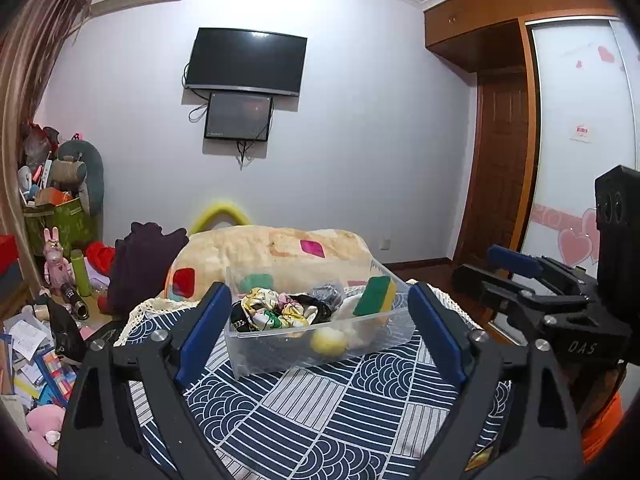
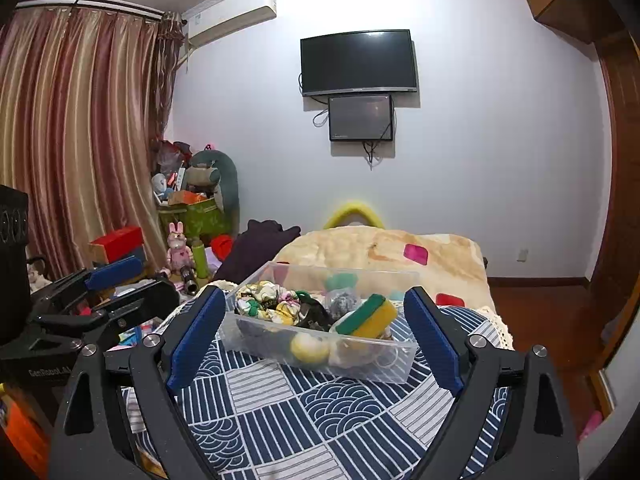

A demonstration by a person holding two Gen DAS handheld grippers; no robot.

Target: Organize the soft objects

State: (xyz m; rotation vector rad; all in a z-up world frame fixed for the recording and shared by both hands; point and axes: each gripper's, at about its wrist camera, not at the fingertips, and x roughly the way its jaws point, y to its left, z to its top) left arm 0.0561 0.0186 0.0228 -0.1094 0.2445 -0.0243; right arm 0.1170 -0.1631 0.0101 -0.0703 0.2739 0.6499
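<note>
A clear plastic bin (image 1: 256,356) stands on a table with a blue patterned cloth (image 1: 320,412). It holds a yellow-green sponge (image 1: 374,296), patterned scrunchies (image 1: 272,312), a yellow ball (image 1: 328,340) and other soft items. My left gripper (image 1: 320,320) is open and empty, its blue pads either side of the bin, short of it. My right gripper (image 2: 316,328) is open and empty, likewise facing the bin (image 2: 384,364), sponge (image 2: 370,316) and scrunchies (image 2: 268,300). Each gripper shows at the edge of the other's view.
A folded beige blanket (image 1: 276,248) lies behind the bin. Clutter, toys and boxes (image 1: 52,272) fill the left floor. A TV (image 1: 246,62) hangs on the wall. A wardrobe (image 1: 560,120) stands right. Curtains (image 2: 72,140) hang at left.
</note>
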